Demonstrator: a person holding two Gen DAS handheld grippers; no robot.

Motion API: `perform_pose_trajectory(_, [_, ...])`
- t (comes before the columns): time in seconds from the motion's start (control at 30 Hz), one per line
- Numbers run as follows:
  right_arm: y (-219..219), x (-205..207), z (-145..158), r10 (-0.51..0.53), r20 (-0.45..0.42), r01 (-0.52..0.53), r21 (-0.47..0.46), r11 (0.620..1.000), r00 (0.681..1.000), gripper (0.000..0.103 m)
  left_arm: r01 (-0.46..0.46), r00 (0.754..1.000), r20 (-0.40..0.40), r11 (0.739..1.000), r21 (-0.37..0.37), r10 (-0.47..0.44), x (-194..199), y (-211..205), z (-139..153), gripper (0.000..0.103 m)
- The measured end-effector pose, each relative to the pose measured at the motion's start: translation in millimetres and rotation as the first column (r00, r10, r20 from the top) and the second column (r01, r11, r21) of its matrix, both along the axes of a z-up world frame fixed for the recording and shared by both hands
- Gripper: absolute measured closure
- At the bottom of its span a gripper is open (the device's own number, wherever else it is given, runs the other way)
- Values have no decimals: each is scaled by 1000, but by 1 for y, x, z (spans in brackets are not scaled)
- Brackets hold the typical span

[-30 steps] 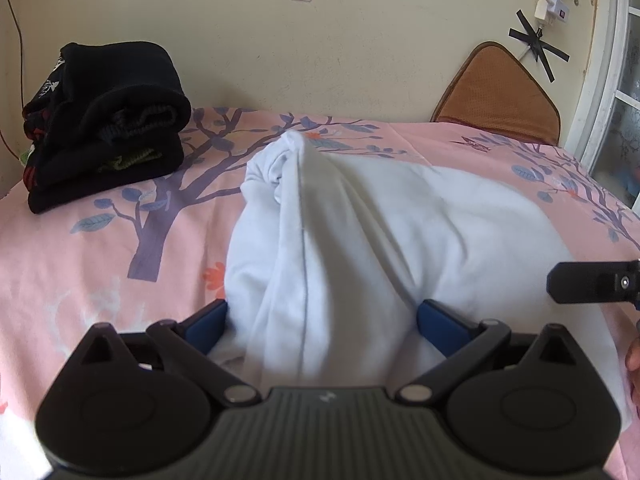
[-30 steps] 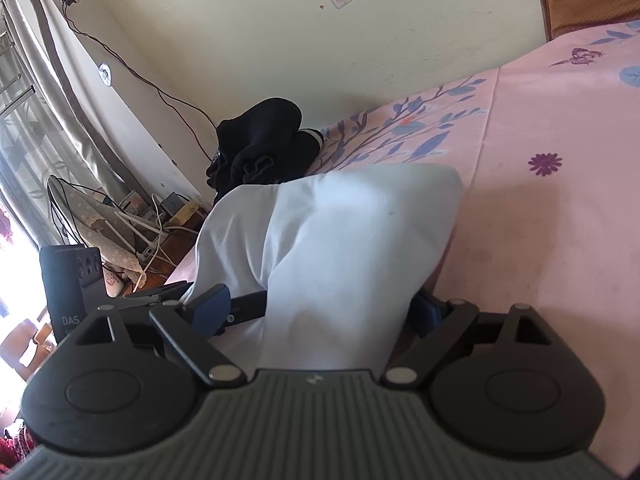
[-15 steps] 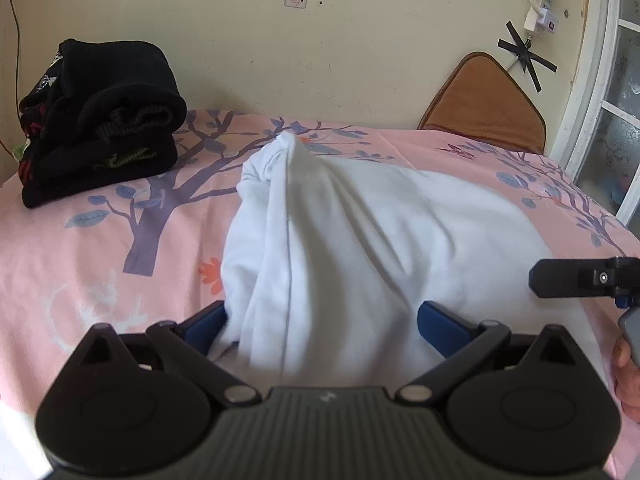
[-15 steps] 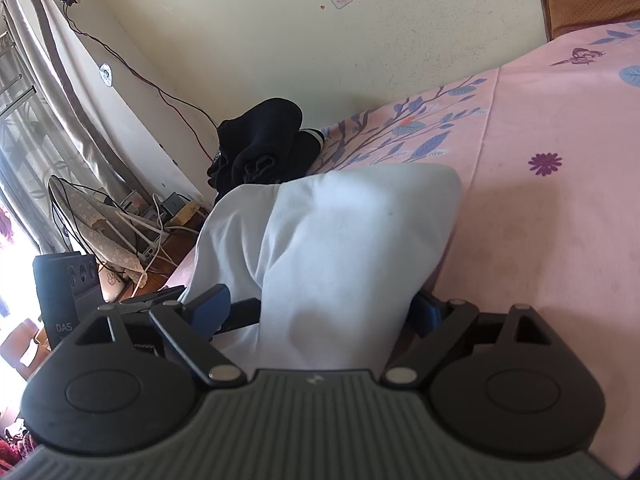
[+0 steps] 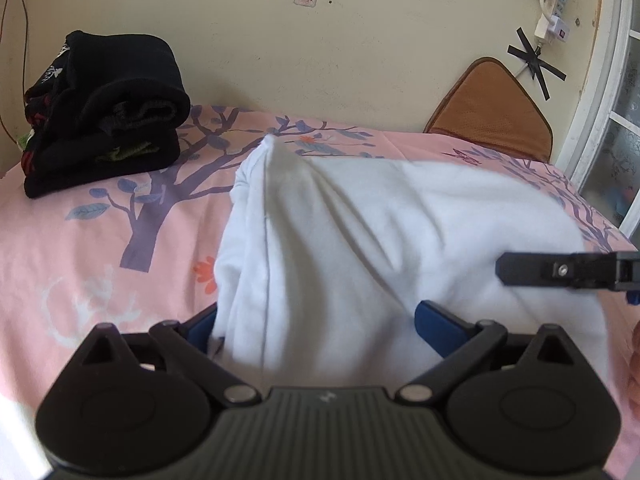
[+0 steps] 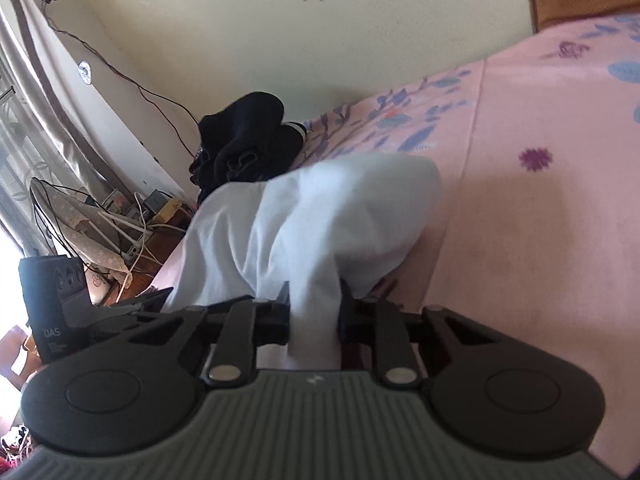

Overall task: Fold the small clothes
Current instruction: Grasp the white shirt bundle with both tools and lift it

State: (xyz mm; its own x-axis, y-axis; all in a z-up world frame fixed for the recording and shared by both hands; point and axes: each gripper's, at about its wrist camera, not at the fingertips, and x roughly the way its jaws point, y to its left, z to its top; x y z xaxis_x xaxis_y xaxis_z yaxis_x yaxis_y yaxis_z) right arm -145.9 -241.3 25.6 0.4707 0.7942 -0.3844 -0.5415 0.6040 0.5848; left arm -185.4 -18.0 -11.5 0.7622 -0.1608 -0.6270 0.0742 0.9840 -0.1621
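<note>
A white garment [image 5: 380, 240] lies bunched on the pink floral bed sheet [image 5: 100, 240]. My left gripper [image 5: 316, 320] is open, its blue-padded fingers wide apart on either side of the garment's near edge, the cloth draped between them. My right gripper [image 6: 314, 312] is shut on a fold of the same white garment [image 6: 320, 216], which rises in a hump in front of it. The right gripper's finger [image 5: 560, 270] shows at the right edge of the left wrist view, over the garment.
A stack of folded black clothes [image 5: 100, 112] sits at the far left of the bed, also seen in the right wrist view [image 6: 248, 136]. A brown cushion [image 5: 492, 108] leans on the wall. Cables, a rack and a black speaker [image 6: 48, 288] stand beside the bed.
My right gripper has closed from wide open onto the white garment. My left gripper stays open and has barely moved.
</note>
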Motion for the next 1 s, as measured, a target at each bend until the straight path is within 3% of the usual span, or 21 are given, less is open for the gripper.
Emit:
perform_pose_trajectory(0.1, [18,-11,25,61,187,-39,-122,992,981,82,-13,1000,3,999,-39,13,1,6,0,3])
perform_pose_trajectory(0.17, [23,-7,20,80,202,-48,-160,986,976,82,-9,1000,0,1000,-29,9,2,4,0,2])
perform_pose_trajectory(0.27, [14,9,-2,51,99,-36,-153,988,994,73,-13,1000,-3,1000,8,13,3,-3,-1,1])
perform_pose_trajectory(0.37, [-1,13,-19,45,-11,-46,-64,997,999,57,-16,1000,-2,1000,12,16,3,-3,-1,0])
perform_pose_trajectory(0.43, [-5,6,-22,56,-42,-58,-46,997,998,48,-15,1000,2,1000,-22,15,2,2,0,0])
perform_pose_trajectory(0.6, [-9,10,-29,64,-123,-57,58,997,990,47,-27,1000,7,987,-157,28,3,20,1,2])
perform_pose_trajectory(0.67, [-1,19,-32,96,-171,-79,105,991,981,52,-44,999,8,980,-194,46,5,22,1,9])
perform_pose_trajectory(0.7, [7,22,-31,98,-173,-85,80,993,980,66,-59,998,6,981,-185,62,5,21,1,21])
perform_pose_trajectory(0.73, [13,23,-29,94,-160,-88,50,995,983,73,-78,997,6,983,-167,80,4,20,1,35])
perform_pose_trajectory(0.8, [15,22,-22,104,-141,-99,42,994,985,80,-85,996,2,978,-191,87,2,20,2,47])
perform_pose_trajectory(0.87, [12,15,-9,119,-81,-118,23,993,990,84,-86,996,-8,969,-231,86,3,18,5,52])
perform_pose_trajectory(1.0, [-10,8,19,115,56,-113,-37,993,992,85,-13,1000,13,978,-206,16,28,-17,23,56])
